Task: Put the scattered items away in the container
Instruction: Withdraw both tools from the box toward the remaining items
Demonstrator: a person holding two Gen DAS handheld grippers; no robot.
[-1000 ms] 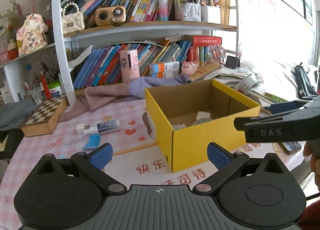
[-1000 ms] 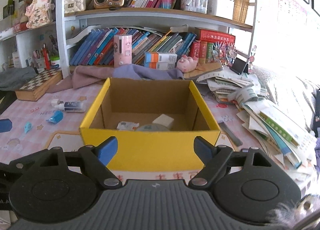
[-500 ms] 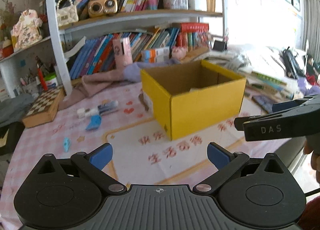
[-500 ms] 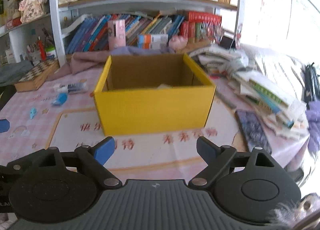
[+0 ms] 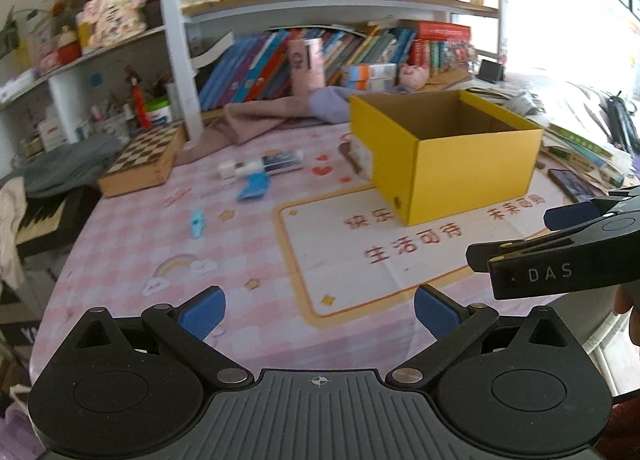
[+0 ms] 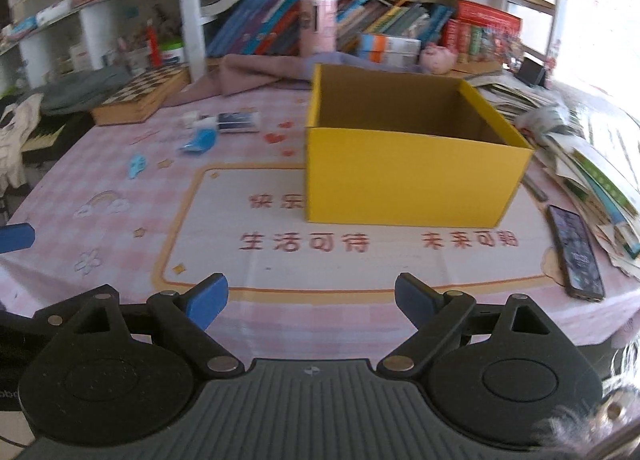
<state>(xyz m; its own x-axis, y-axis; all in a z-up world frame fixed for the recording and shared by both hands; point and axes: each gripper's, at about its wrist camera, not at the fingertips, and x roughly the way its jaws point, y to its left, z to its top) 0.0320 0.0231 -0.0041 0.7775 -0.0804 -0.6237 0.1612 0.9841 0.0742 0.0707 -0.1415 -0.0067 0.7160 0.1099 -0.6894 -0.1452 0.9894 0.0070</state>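
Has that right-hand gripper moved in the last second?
Yes. The right gripper has pulled back from the yellow box; more of the tablecloth now lies before it.

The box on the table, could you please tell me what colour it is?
The box is yellow outside and plain brown cardboard inside, clearest in the right wrist view.

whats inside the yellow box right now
Only the bare brown inner walls of the open yellow cardboard box show in either view. Its floor is hidden behind the near wall, so any contents cannot be seen.
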